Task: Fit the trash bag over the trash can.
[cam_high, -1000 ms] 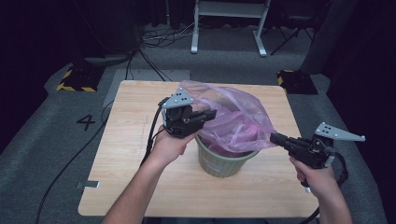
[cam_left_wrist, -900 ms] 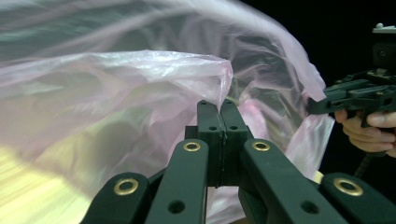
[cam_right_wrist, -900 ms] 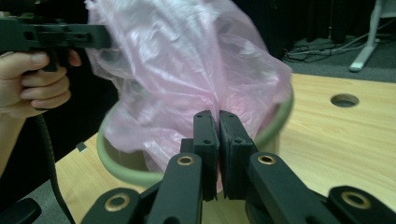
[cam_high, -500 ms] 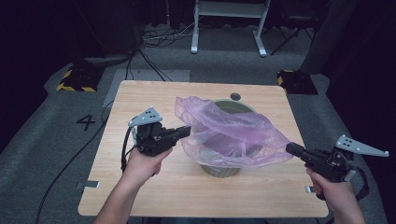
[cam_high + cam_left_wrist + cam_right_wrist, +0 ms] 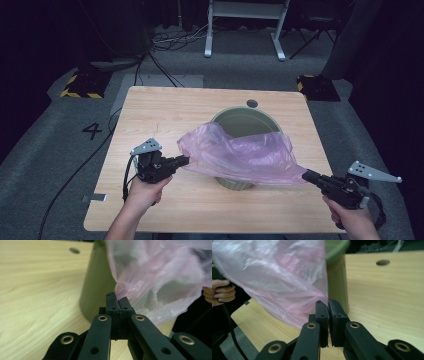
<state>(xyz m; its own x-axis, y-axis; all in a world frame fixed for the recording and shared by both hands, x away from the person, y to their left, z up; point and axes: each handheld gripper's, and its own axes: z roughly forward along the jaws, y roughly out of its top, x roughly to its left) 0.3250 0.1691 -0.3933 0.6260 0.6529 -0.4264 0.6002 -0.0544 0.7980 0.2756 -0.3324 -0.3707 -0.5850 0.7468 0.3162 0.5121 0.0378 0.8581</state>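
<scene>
Stretching pink bag (image 5: 240,155) between left gripper (image 5: 184,160) and right gripper (image 5: 306,175) over green bin (image 5: 245,122)

Table (image 5: 165,112): bare wood left and far of the green bin (image 5: 243,121), open for passage. Pink bag (image 5: 240,155) stretches across the bin's near side, from left gripper (image 5: 186,160) to right gripper (image 5: 303,174), blocking the near approach and covering part of the bin's mouth. Far half of mouth open from above. Small hole (image 5: 252,103) in tabletop just beyond the bin.
</scene>
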